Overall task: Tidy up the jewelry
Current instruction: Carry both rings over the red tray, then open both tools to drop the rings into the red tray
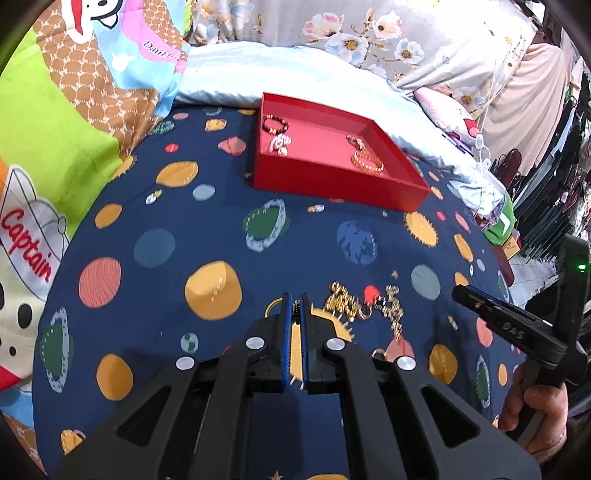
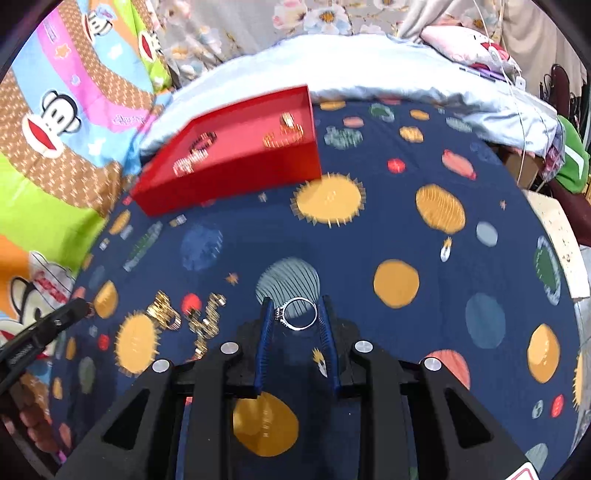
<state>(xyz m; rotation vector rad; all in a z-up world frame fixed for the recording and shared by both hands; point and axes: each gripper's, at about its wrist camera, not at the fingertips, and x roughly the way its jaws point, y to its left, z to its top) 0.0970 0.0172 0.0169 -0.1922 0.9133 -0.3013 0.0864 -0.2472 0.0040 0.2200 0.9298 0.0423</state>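
The red tray [image 1: 325, 181] sits on the bed toward the far side, open-topped. In its left part lie a dark beaded bracelet [image 1: 274, 124] and, just nearer, a small pale, silvery piece [image 1: 280, 143]; in its right part lie gold bracelets [image 1: 366, 158], curled close together. The middle of the tray floor is bare red.

Nearer, on the sheet, loose gold jewelry [image 1: 364, 302] is strewn in a small heap, chain-like bits tangled beside a red dot of the print. To its left the left gripper [image 1: 296, 310] has its blue pads drawn together on a small dark beaded piece [image 1: 295, 309] pinched at the tips. To the heap's right, the right gripper [image 2: 295, 314] has its pads pressed on either side of a silver ring [image 2: 298, 314], which stands upright between them with its stone setting against the left pad. Nothing lies between the heap and the tray.

Everything rests on a navy bedsheet [image 1: 221, 221] printed with planets and suns. A bright cartoon blanket [image 1: 55, 129] lies along the left, a pale blue quilt [image 1: 229, 77] behind the tray, and floral cloth [image 1: 351, 33] beyond.
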